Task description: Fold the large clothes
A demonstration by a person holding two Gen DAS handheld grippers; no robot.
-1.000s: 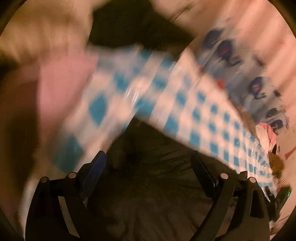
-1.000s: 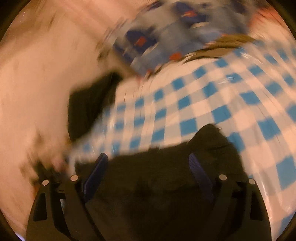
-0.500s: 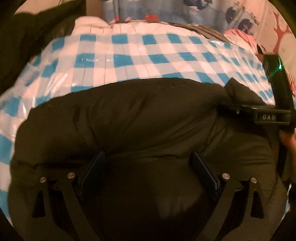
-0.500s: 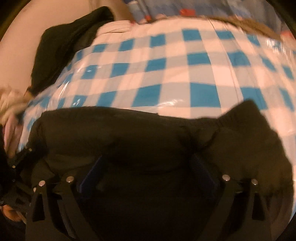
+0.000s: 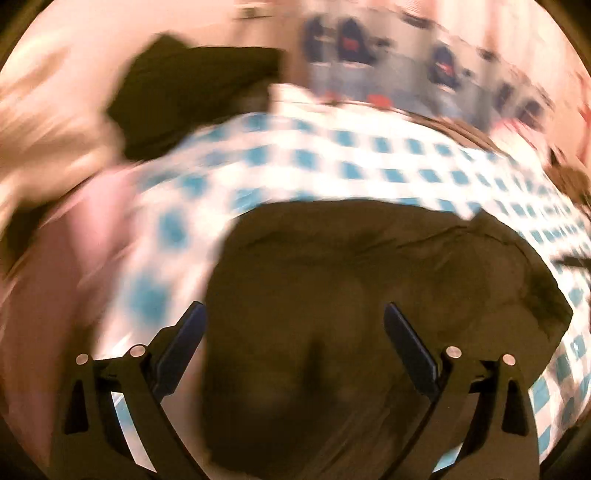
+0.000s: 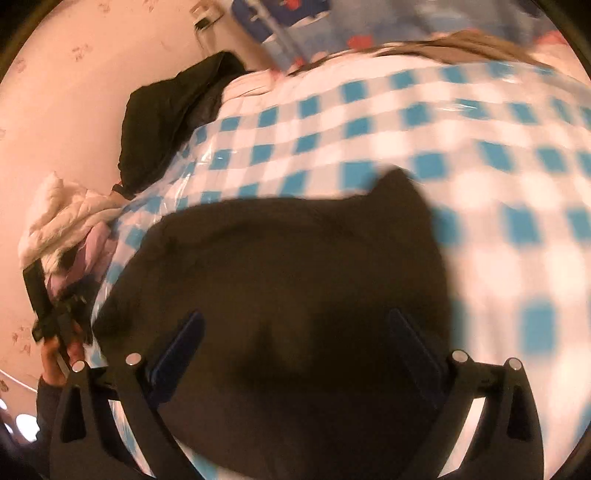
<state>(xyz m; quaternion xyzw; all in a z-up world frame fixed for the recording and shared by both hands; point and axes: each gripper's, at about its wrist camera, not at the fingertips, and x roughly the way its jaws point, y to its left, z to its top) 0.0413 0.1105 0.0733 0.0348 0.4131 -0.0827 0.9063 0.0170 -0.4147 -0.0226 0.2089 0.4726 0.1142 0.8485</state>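
A dark, bulky padded garment (image 5: 369, 280) lies bunched on a blue-and-white checked cover (image 5: 332, 155). It also fills the lower middle of the right wrist view (image 6: 288, 280). My left gripper (image 5: 293, 332) is open above the garment's near part, with both blue pads apart and nothing between them. My right gripper (image 6: 295, 339) is open over the same garment, also empty. The left gripper's handle and the hand on it (image 6: 55, 325) show at the left edge of the right wrist view. Both views are blurred by motion.
Another dark garment (image 6: 173, 118) hangs off the cover's far left corner. A white quilted jacket (image 6: 62, 218) and pink cloth lie at the left edge. Patterned blue fabric (image 6: 332, 29) runs along the back. The checked cover (image 6: 480, 155) extends right.
Both grippers have pulled back and up from the garment, so more checked cover shows. The left view has swung left; the right gripper's handle has left that view.
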